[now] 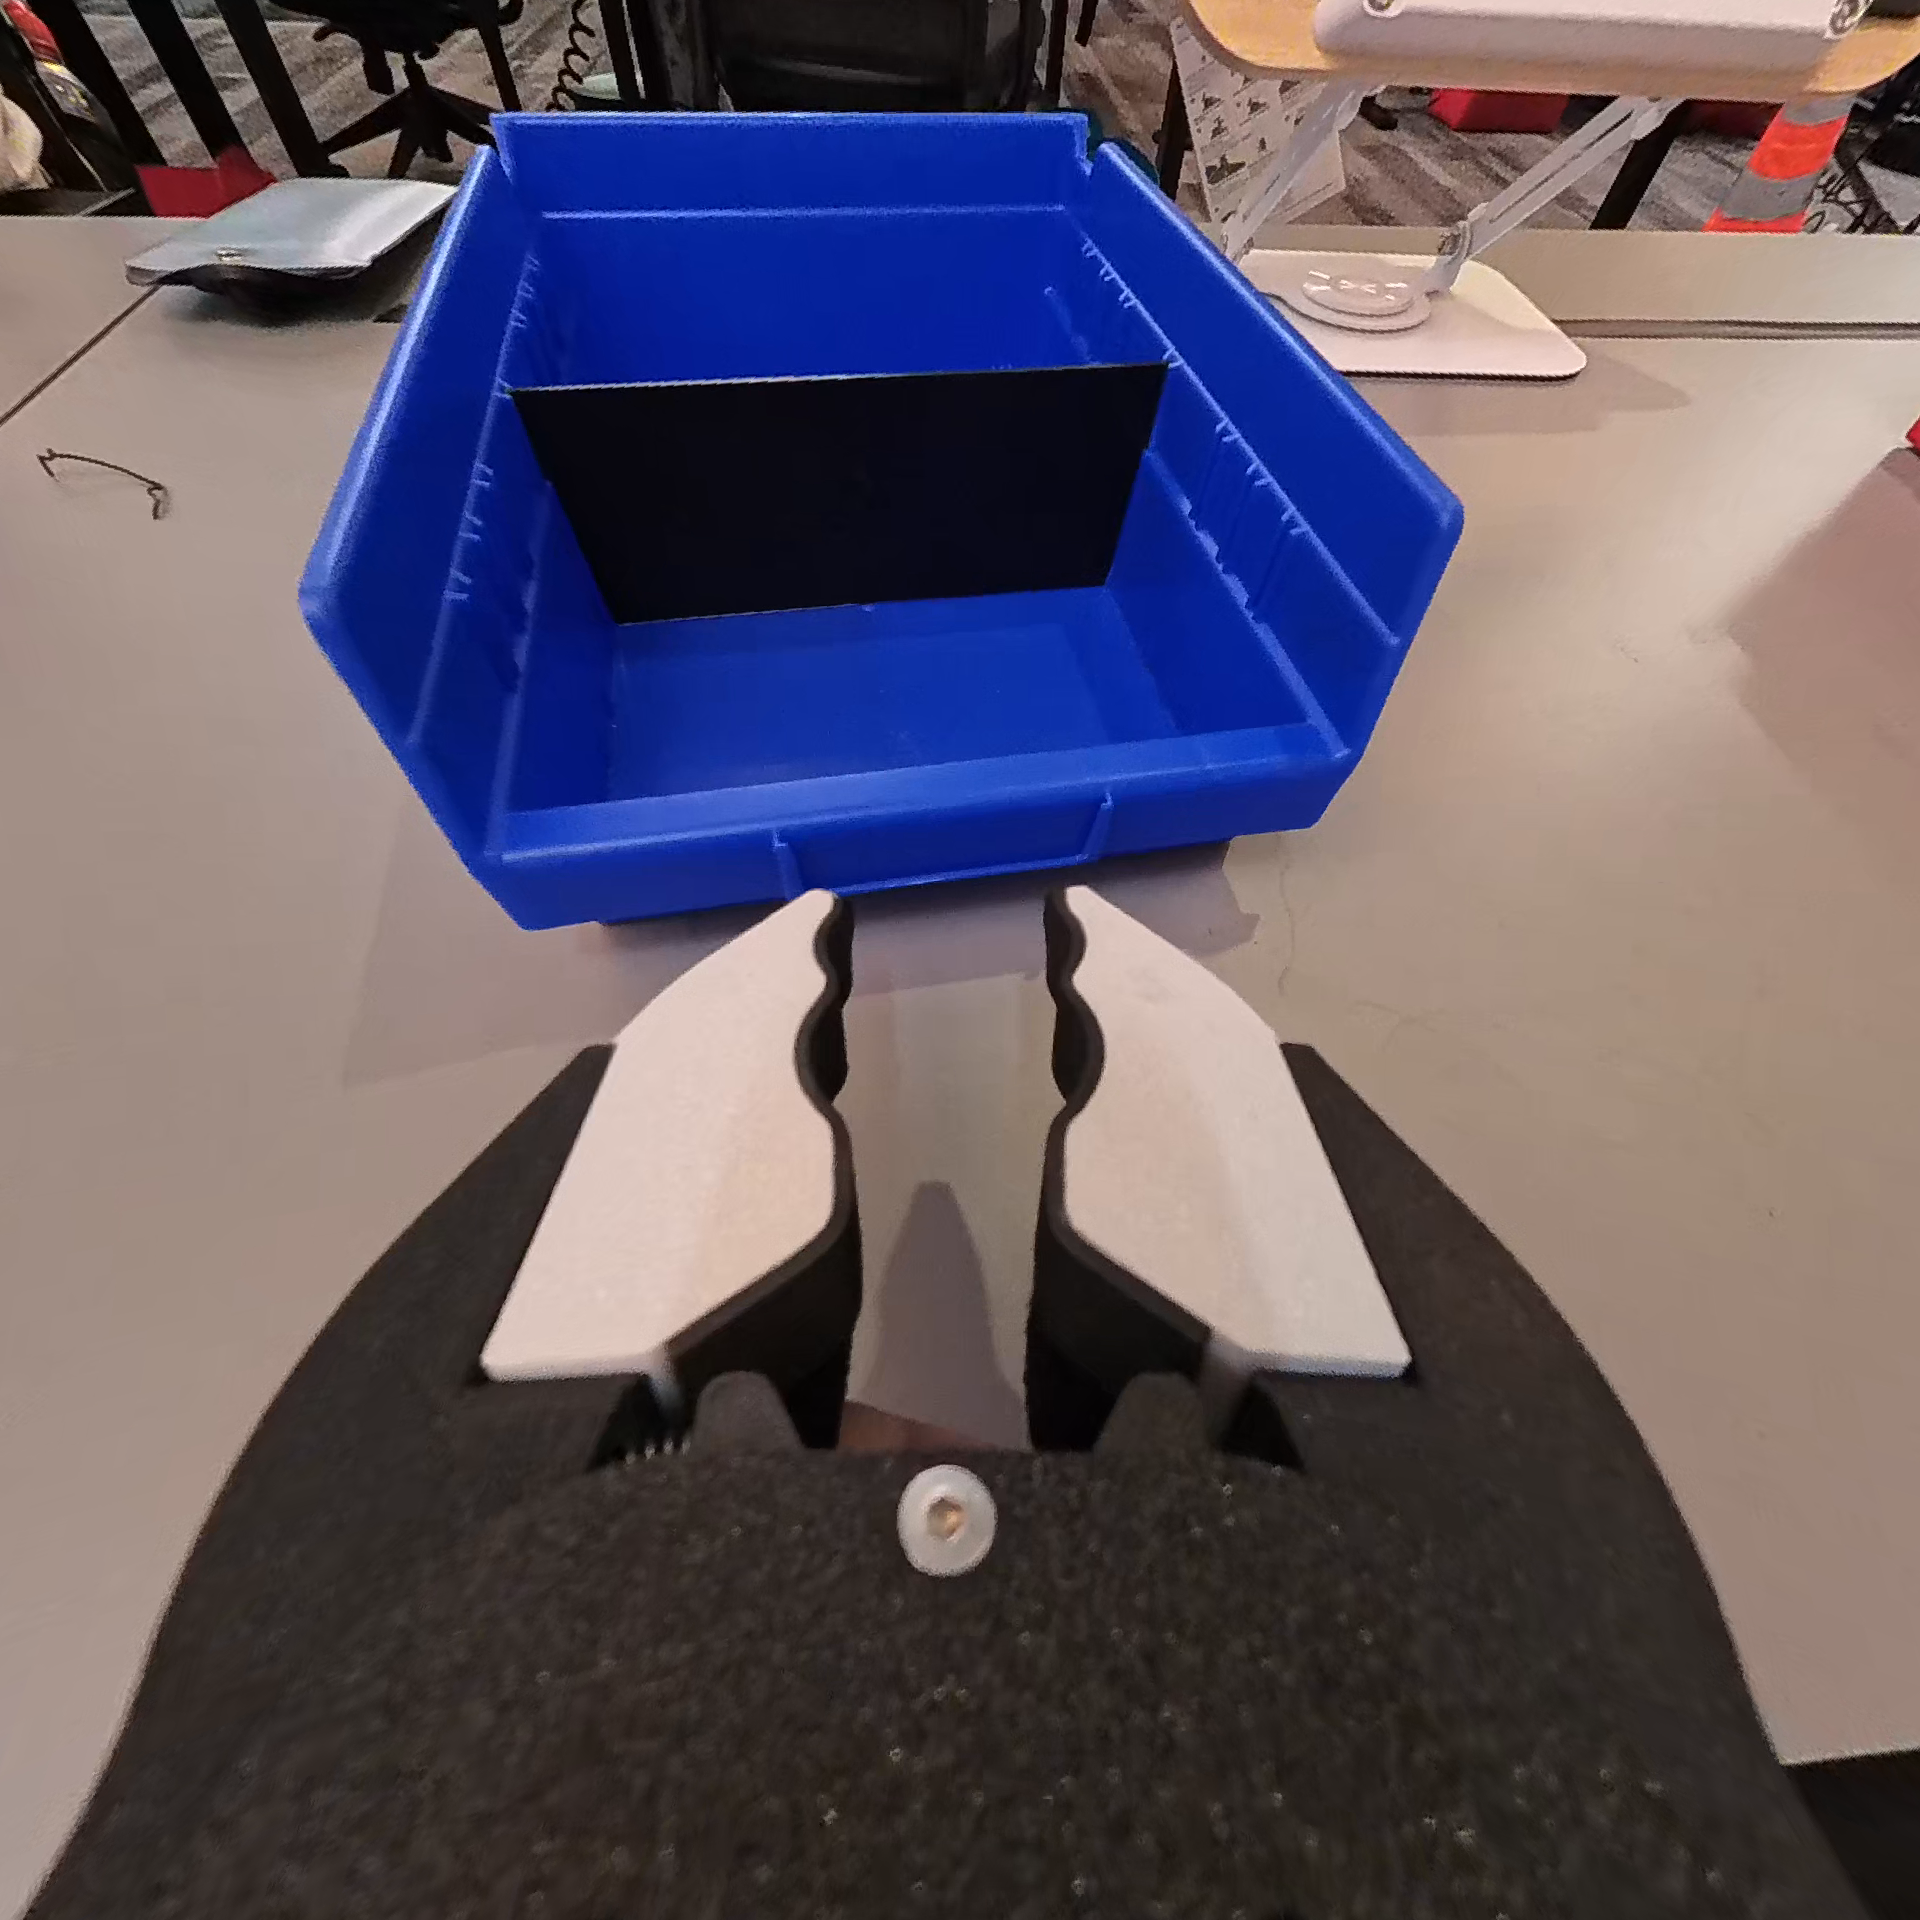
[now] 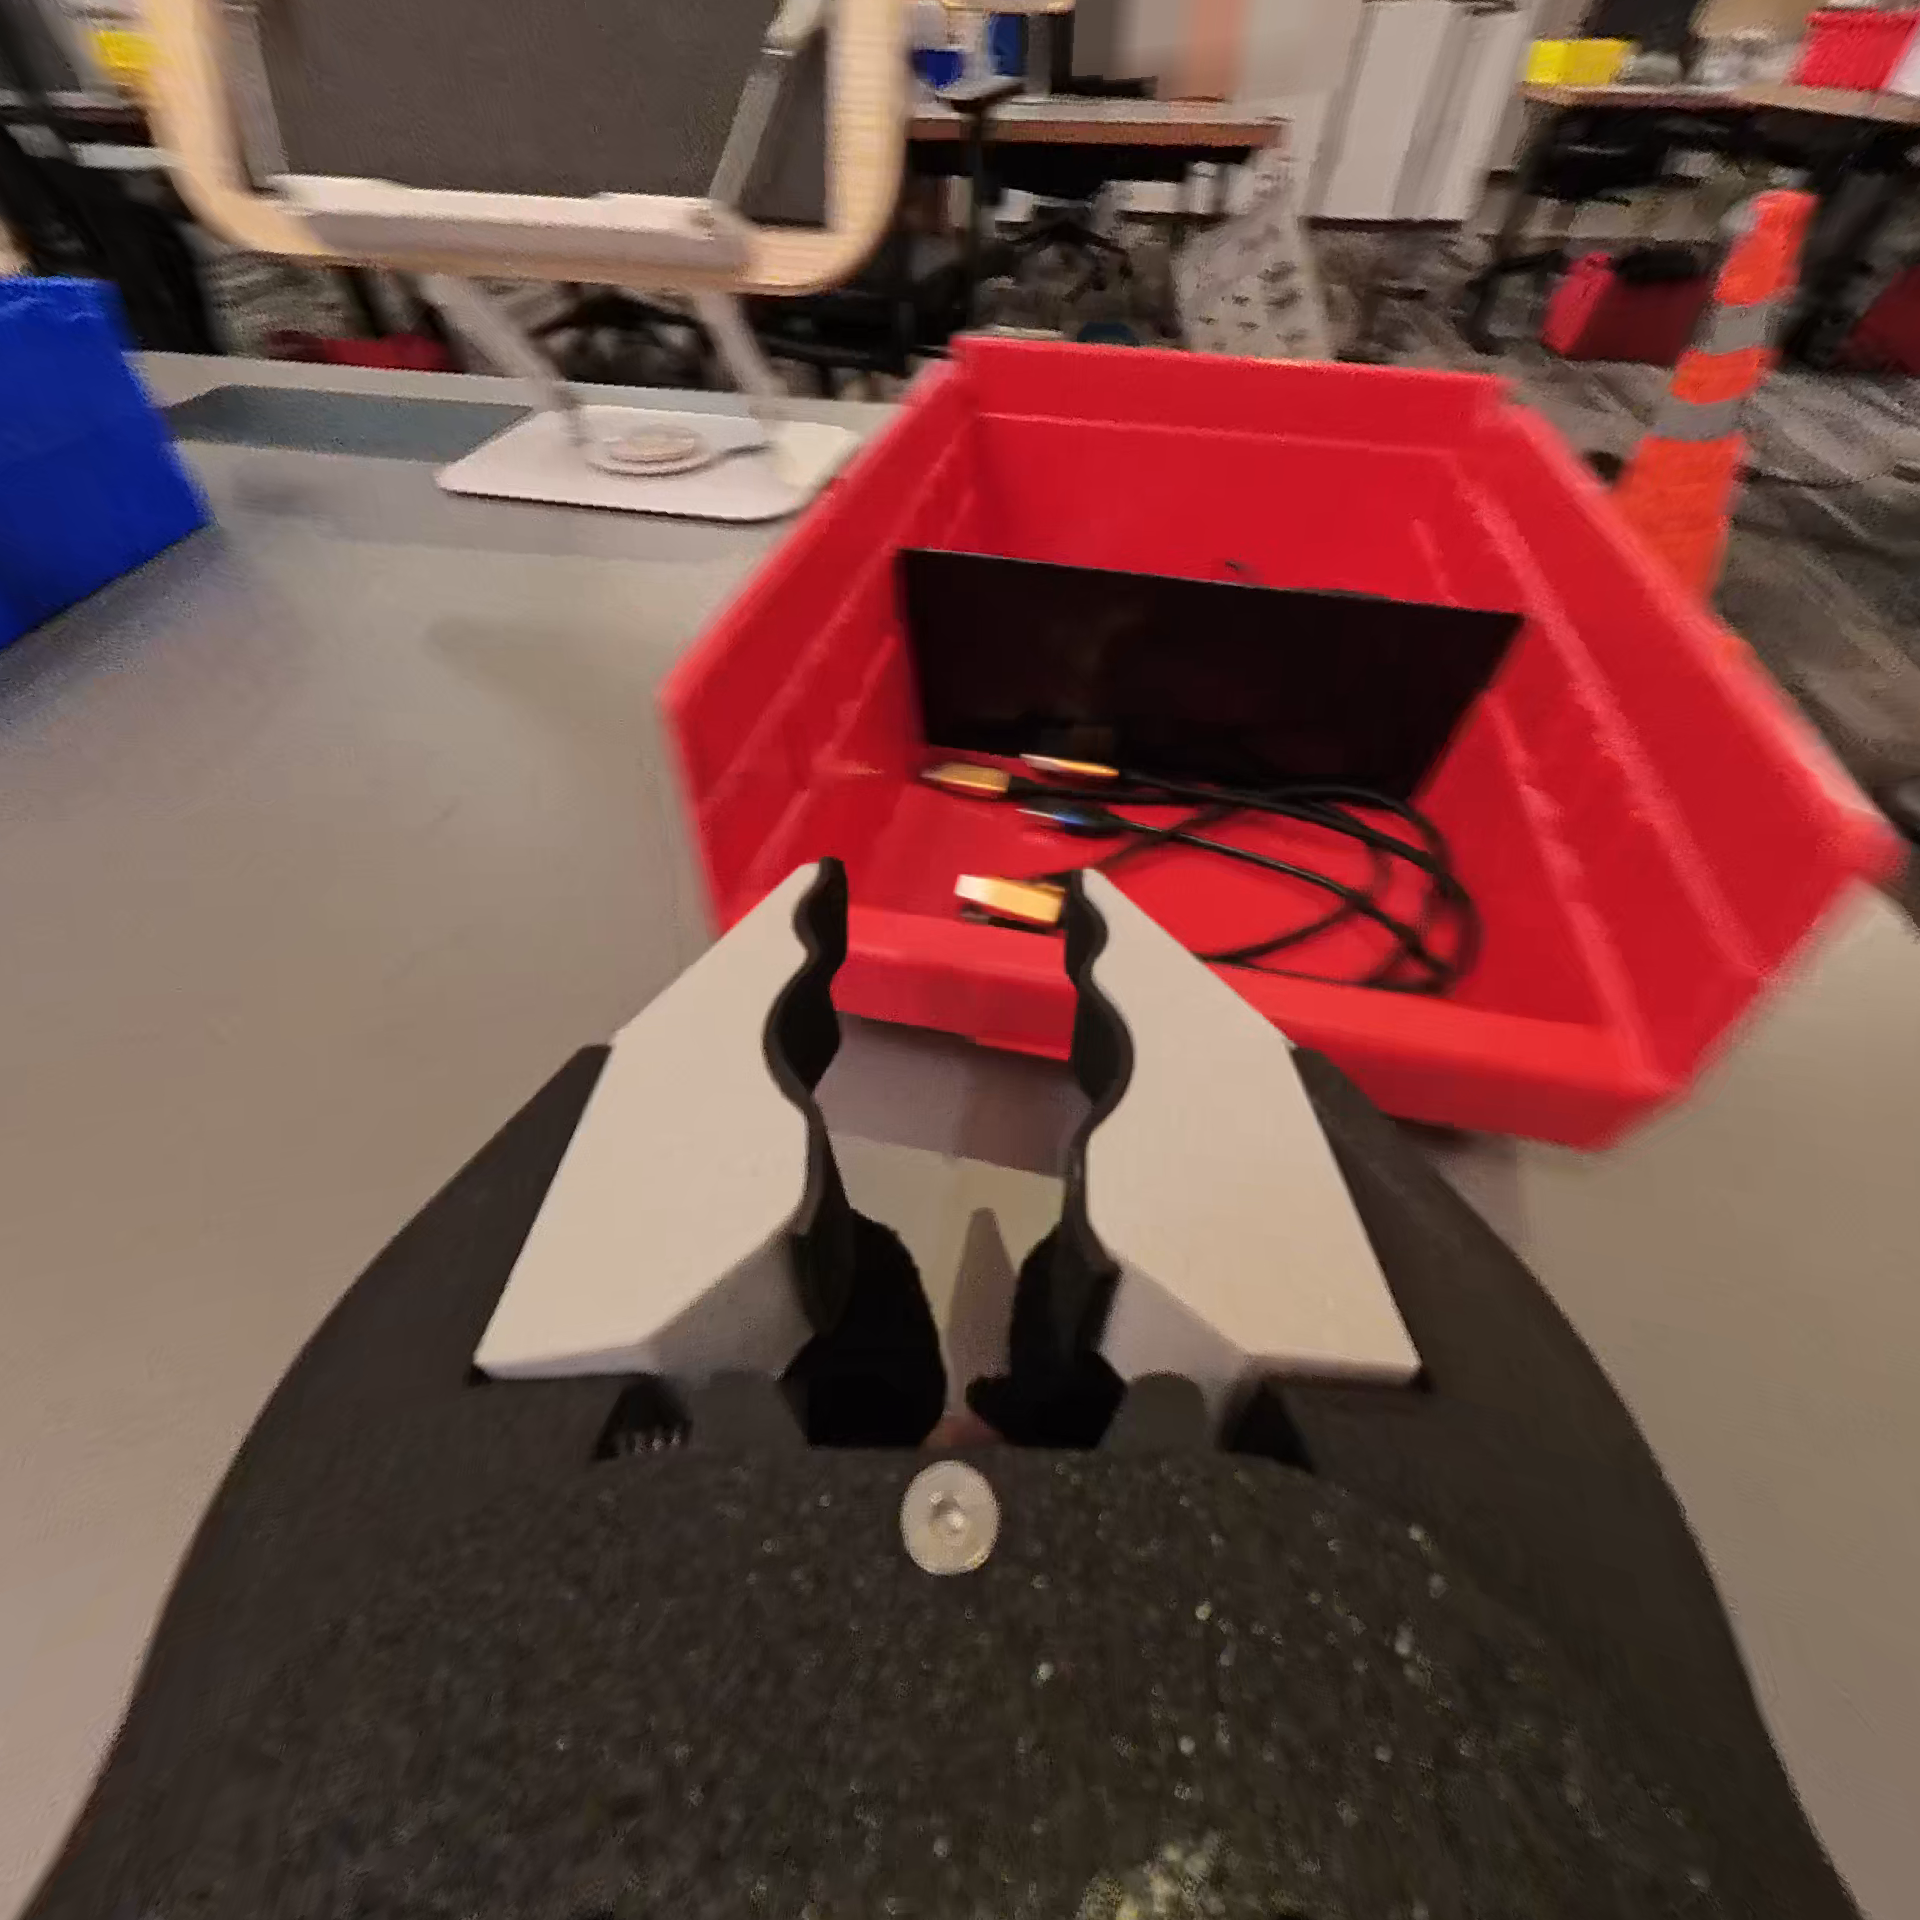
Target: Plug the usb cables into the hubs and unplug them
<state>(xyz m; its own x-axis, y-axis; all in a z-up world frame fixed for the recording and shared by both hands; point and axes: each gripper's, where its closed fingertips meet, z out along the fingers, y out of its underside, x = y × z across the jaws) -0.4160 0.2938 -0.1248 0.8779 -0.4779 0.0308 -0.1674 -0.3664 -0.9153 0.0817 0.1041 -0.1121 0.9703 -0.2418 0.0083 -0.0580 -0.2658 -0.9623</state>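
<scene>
Left wrist view: left gripper (image 1: pixel 948 914) parted, nothing held, tips just short of low front lip of one blue bin (image 1: pixel 1340 488). One black divider (image 1: pixel 842 488) upright across bin; near compartment bare. Grey table (image 1: pixel 208 883) open on both sides; bent wire (image 1: pixel 104 480) lying far left.

Right wrist view, blurred: right gripper (image 2: pixel 954 894) parted, empty, tips over front lip of one red bin (image 2: pixel 1662 831). One dark divider (image 2: pixel 1195 675) inside; black cables (image 2: pixel 1330 883) coiled ahead of it, four plug ends counted. White stand (image 2: pixel 623 473) and orange cone (image 2: pixel 1714 395) beyond.
</scene>
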